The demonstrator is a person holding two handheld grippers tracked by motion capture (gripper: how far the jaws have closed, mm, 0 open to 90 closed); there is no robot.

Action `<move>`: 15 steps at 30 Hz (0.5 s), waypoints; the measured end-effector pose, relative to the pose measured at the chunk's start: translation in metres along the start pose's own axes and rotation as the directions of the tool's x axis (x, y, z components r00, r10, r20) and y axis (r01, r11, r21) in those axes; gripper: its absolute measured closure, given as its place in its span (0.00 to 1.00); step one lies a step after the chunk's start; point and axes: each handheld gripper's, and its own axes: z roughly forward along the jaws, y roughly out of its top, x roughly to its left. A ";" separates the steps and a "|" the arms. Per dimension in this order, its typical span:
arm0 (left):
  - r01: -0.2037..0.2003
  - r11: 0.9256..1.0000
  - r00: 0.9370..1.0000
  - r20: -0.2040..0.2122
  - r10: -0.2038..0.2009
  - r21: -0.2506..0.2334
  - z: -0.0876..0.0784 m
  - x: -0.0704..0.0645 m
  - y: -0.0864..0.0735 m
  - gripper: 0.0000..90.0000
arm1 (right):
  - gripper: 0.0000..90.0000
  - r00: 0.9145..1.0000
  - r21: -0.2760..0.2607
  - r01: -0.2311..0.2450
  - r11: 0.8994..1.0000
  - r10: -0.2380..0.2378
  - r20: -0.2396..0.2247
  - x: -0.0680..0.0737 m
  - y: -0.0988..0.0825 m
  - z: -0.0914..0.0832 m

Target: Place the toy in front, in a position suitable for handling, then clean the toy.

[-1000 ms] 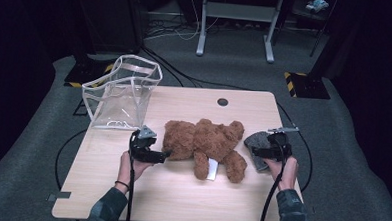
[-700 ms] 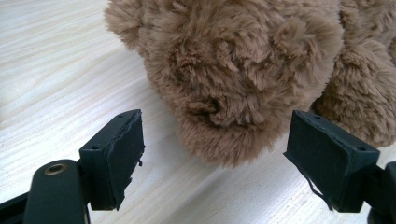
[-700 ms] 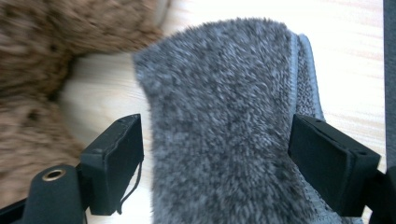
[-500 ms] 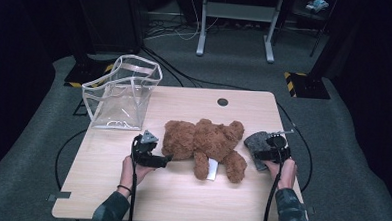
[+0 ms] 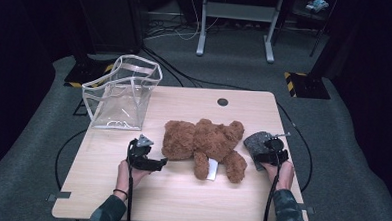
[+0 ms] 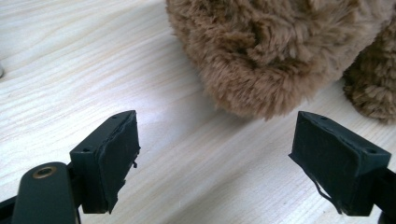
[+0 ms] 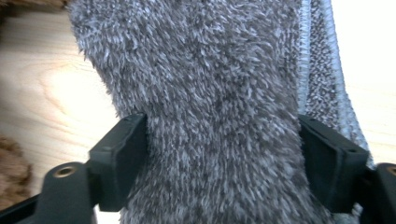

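A brown teddy bear [image 5: 205,143] lies in the middle of the wooden table [image 5: 180,200]. My left gripper [image 5: 157,163] sits low at the bear's left side. In the left gripper view this gripper [image 6: 215,128] is open with bare wood between the jaws, and the bear's fur [image 6: 266,56] is just ahead. A grey fluffy cloth [image 5: 255,142] lies to the right of the bear. My right gripper [image 5: 264,156] is on the cloth's near end. In the right gripper view its jaws have just been closing and pinch the grey cloth [image 7: 219,93] from both sides.
A clear plastic bag [image 5: 122,92] with white trim stands open at the table's back left. A dark round grommet [image 5: 223,101] sits near the far edge. Cables trail from both grippers over the near edge. A white tag [image 5: 212,170] hangs from the bear.
My right gripper has sunk onto the grey cloth and closed in on it. The left gripper has dropped a little toward the table beside the bear.
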 end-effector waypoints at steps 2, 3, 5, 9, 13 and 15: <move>0.001 1.000 1.000 0.002 -0.001 -0.002 0.000 0.002 -0.001 0.16 | 0.40 1.000 -0.015 -0.001 1.000 0.001 0.003 0.000 0.000 -0.001; 0.005 1.000 1.000 -0.002 -0.005 -0.002 0.000 0.002 -0.002 0.16 | 0.40 1.000 -0.015 -0.001 1.000 0.001 0.003 0.000 0.000 -0.001; 0.011 1.000 1.000 0.000 -0.011 0.003 0.002 0.001 -0.005 0.16 | 0.61 1.000 -0.020 -0.017 1.000 0.017 0.009 -0.002 -0.001 -0.005; 0.000 1.000 1.000 -0.009 0.000 0.020 0.005 0.001 -0.009 0.16 | 0.76 1.000 -0.042 -0.024 0.999 0.024 -0.010 -0.008 -0.001 -0.008; 0.008 1.000 1.000 -0.016 -0.008 0.027 0.009 0.003 -0.013 0.15 | 0.79 0.999 -0.067 -0.042 0.997 0.040 -0.025 -0.010 -0.001 -0.019; 0.030 0.999 0.999 -0.022 -0.029 0.029 0.008 0.005 -0.014 0.14 | 0.80 0.998 -0.101 -0.043 0.994 0.039 -0.043 -0.010 0.003 -0.030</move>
